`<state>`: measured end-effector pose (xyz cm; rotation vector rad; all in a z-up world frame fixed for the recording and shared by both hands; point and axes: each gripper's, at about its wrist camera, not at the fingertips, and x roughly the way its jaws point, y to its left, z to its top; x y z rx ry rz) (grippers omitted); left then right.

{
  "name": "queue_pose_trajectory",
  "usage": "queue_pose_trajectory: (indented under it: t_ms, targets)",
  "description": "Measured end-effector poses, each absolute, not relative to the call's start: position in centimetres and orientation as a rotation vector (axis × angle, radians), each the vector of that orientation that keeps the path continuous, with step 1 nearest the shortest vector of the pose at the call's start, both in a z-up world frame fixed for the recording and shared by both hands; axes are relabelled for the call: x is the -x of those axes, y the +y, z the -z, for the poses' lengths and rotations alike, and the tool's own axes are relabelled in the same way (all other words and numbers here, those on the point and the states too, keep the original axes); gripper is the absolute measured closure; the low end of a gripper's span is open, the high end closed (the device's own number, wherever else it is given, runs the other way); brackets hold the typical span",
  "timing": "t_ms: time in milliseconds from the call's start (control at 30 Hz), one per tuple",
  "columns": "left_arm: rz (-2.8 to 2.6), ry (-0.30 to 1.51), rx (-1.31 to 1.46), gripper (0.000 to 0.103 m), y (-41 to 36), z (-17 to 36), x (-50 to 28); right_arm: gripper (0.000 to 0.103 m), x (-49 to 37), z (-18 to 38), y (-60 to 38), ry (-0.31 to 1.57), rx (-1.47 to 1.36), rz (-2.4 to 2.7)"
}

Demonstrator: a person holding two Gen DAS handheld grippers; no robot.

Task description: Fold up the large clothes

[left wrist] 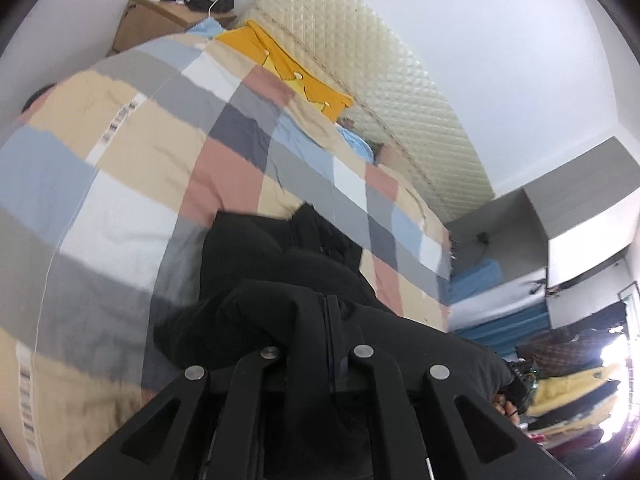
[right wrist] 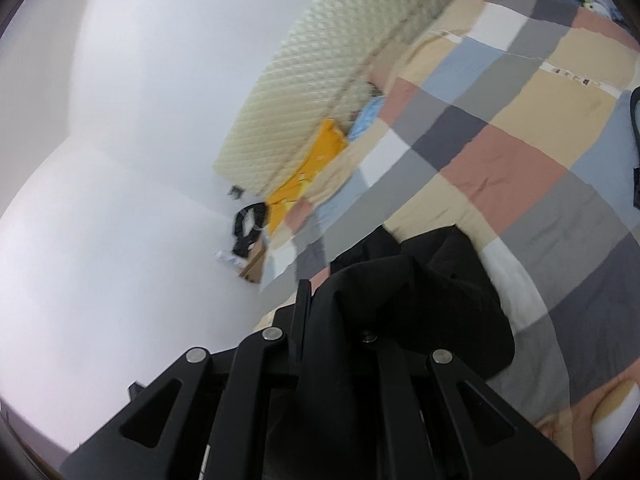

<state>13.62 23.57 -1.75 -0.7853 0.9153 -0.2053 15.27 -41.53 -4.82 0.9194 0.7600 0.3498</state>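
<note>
Black fabric fills the front of both wrist views, bunched over the tongs. It's the black garment (left wrist: 304,312), big and dark, prob. a jacket or coat since a zip-like seam runs down its middle in the left view. Left gripper (left wrist: 320,344) has its jaws pinched nearly together on a fold of it; right gripper (right wrist: 340,320) is clamped tight on another bunch, cloth draped right over its fingers. Rest of the garment trails down onto the patchwork quilt (left wrist: 120,152), w/ a lower part lying crumpled on the bed beyond the left tongs.

Progress, as I'd judge it: early. Garment is gripped at two spots and partly raised off the bed, but nothing reads as a neat fold yet. No flat panel, no squared edges, just a hanging lump. Left to do: spread it flat on the quilt, bring sides or sleeves in, then fold over. Can't tell which parts of the garment each tong has, fabric's too dark and blurred.

Around: quilted cream headboard (left wrist: 376,80) runs along the wall; yellow cloth (left wrist: 288,68) and a light blue item (left wrist: 356,144) sit at the bed's head end, well apart from the garment. Brown cabinet (left wrist: 160,24) w/ a black bag on top stands beyond the bed. Heap of clothes (left wrist: 568,392) shows at far right of the left view. Quilt's middle is bare, so room to lay it out; only the yellow and blue bits could crowd a full spread.
</note>
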Motion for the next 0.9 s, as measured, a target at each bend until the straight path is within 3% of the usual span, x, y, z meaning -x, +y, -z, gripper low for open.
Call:
queue_pose_trajectory:
  t_ms: [533,900]
  targets:
    - [-0.079,1.045,1.008,0.095,24.2,11.3,-30.0,0.095,-29.5,11.1,-40.2,0.981,-0.919,0.010]
    - [-0.173,1.142,0.998,0.093,22.8,17.3,-38.6,0.095,-36.8,18.2,-39.8,1.072,-0.905,0.126]
